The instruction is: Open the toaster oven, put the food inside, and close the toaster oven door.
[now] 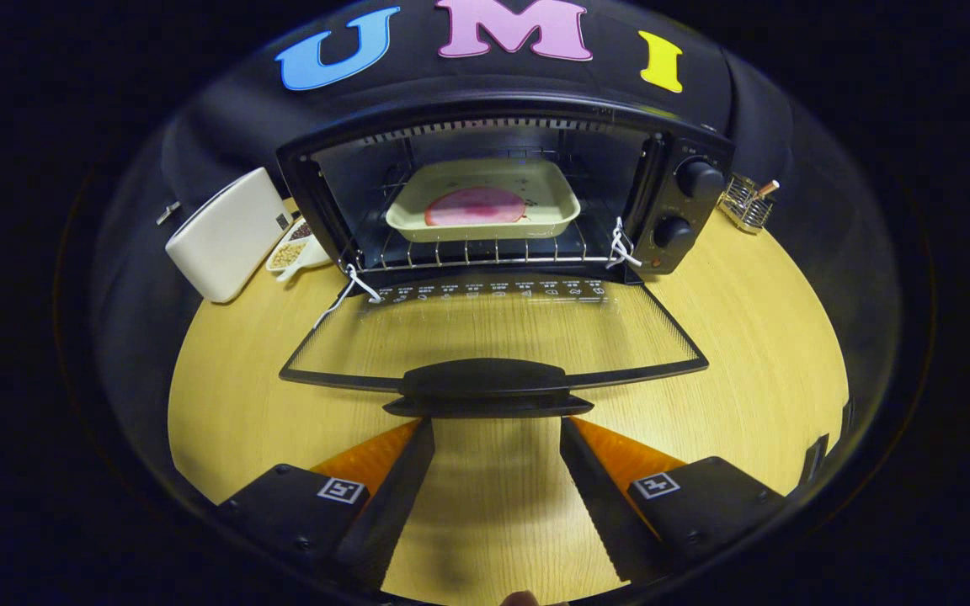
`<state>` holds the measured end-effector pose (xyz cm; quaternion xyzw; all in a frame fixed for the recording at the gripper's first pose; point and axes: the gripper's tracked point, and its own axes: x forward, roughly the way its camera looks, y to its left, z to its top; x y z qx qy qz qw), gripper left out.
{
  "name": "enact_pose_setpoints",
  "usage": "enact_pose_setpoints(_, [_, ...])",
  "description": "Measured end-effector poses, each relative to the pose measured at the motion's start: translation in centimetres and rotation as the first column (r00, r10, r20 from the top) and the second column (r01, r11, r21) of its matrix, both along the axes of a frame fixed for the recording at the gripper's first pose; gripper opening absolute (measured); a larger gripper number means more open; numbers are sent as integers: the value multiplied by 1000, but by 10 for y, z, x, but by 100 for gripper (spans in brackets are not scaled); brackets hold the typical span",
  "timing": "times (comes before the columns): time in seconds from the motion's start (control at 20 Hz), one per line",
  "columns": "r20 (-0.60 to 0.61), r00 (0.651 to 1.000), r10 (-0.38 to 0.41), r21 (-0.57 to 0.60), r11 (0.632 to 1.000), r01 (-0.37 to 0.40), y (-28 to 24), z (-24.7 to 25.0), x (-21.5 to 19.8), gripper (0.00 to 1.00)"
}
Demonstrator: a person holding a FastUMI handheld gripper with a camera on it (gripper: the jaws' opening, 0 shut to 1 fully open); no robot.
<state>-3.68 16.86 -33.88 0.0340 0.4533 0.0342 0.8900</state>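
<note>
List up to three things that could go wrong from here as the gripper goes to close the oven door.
1. The gripper is open just short of the door handle; a shallow grasp might slip off.
2. The white cords at the hinges could snag.
3. The tray sits near the rack's front; the glass door might knock it.

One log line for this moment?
toaster oven door open flat | food tray on rack inside | hand-held gripper open, at door handle

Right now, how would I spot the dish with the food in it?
Find the black toaster oven with its glass door folded down, beyond the open gripper. On its wire rack sits a cream baking dish. It alone holds a round pink slice.
</note>
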Motion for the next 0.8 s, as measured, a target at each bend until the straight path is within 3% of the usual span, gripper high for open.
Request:
enact_pose_setpoints(0.45, [101, 994, -38, 86, 996, 29, 0, 48, 10, 99])
enact_pose_setpoints(0.8, [250, 968, 26, 49, 998, -40, 6, 98, 32, 100])
